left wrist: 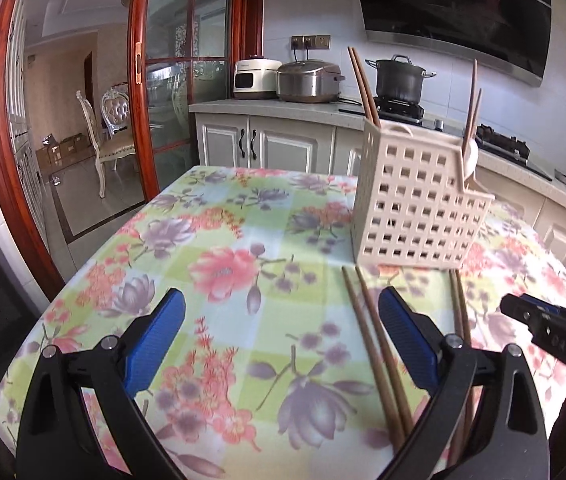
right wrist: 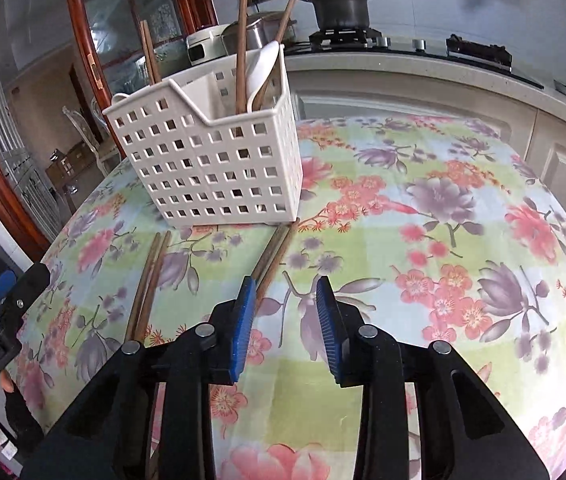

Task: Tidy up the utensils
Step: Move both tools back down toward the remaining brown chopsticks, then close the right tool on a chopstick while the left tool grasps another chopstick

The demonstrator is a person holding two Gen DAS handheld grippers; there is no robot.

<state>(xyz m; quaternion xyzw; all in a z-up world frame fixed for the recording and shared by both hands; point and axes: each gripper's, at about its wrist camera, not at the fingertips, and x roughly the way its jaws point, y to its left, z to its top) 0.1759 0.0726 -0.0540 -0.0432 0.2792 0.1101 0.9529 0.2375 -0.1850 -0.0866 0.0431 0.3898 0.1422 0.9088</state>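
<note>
White perforated plastic utensil basket [right wrist: 207, 160] holds brown wooden chopsticks [right wrist: 241, 40]; left gripper [left wrist: 281, 344] and right gripper [right wrist: 286, 320] gape empty

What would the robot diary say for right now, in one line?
left tool: open, empty | right tool: open, empty | chopsticks: two pairs lying on table | holder: holds chopsticks, white spoon

A white slotted caddy [right wrist: 211, 160] with chopsticks and a spoon is seen on the floral bench [right wrist: 423, 240]. Two chopstick pairs [right wrist: 149, 280] are laid before it; the right hand-held gripper [right wrist: 286, 292] is parted, nothing pinched.
</note>
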